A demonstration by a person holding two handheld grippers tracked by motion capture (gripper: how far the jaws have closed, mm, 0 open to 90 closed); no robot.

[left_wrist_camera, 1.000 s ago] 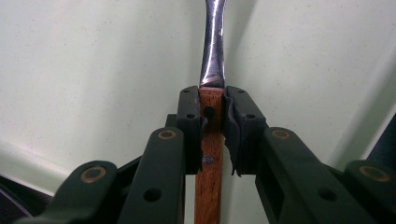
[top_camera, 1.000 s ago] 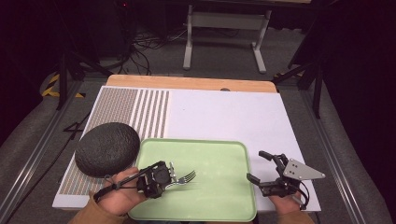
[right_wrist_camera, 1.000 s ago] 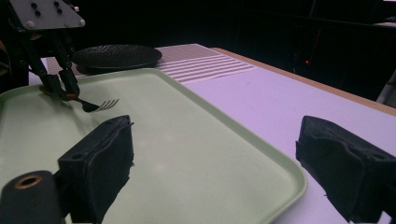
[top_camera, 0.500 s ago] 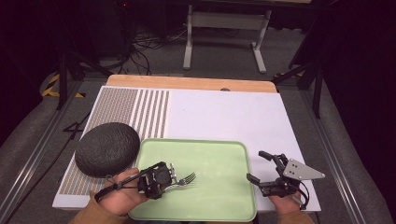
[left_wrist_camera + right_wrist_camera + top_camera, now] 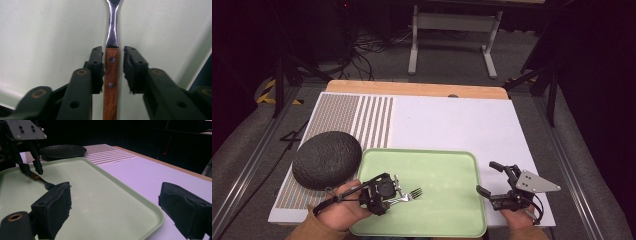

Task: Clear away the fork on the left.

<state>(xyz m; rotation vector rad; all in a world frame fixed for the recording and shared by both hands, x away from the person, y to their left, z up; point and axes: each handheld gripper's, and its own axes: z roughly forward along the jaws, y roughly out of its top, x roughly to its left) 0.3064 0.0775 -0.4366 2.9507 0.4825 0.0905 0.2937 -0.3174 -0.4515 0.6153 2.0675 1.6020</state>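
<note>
Left gripper (image 5: 393, 194): jaws have just been opening; in the left gripper view they (image 5: 113, 71) stand a little apart on either side of the fork handle, the left pad close against the wood, the right pad clear of it with a gap showing.
Fork: steel fork with a brown riveted wooden handle (image 5: 111, 82), lying flat on the tray between the jaws, tines (image 5: 413, 193) pointing toward the tray's middle.
Tray: pale green rectangular plastic tray (image 5: 452, 165), at the near edge of the table, under the fork and the left gripper.
Right gripper (image 5: 493, 180): jaws wide apart with nothing between them, held just beside the tray's right rim above the white mat.
Plate: dark round textured plate (image 5: 327, 159), touching or just beside the tray's left corner.
Mat: white table mat (image 5: 447, 122) with a striped patch at its left, under tray and plate.
</note>
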